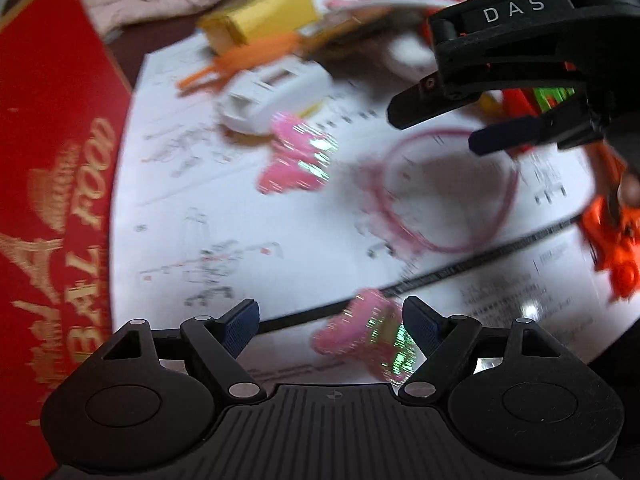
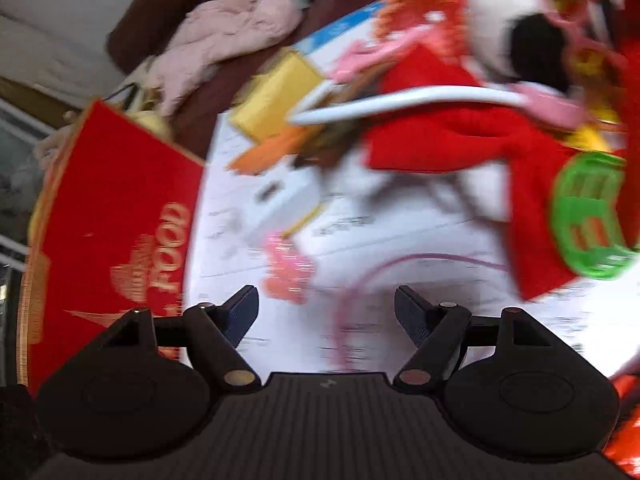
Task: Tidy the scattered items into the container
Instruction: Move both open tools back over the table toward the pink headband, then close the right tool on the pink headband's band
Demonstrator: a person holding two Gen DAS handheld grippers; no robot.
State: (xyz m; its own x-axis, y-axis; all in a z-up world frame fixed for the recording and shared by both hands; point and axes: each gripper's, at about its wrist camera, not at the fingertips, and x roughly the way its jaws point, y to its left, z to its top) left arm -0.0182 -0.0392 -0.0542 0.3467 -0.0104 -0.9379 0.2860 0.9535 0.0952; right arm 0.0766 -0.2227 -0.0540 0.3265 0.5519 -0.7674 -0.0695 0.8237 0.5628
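A pink glittery butterfly (image 1: 360, 336) lies on the white instruction sheet (image 1: 240, 220) between the fingers of my left gripper (image 1: 330, 326), close to the right finger; the jaws stand wide and do not press it. A second pink butterfly (image 1: 298, 156) lies farther up, next to a thin pink hoop (image 1: 508, 200). My right gripper (image 1: 440, 130) hangs open over the hoop. In the right wrist view the hoop (image 2: 344, 320) curves up between the fingers of the open right gripper (image 2: 326, 308), with the butterfly (image 2: 288, 268) just left of it. The red box (image 1: 52, 160) with gold lettering stands at the left.
A white plastic piece (image 1: 272, 96), a yellow box (image 1: 260, 16) and orange sticks lie behind the butterflies. A black strip (image 1: 440, 272) crosses the sheet. An orange toy (image 1: 612, 240) sits at the right. A red-clothed plush (image 2: 460, 140), a green plastic piece (image 2: 588, 216) and pink cloth (image 2: 232, 28) crowd the back.
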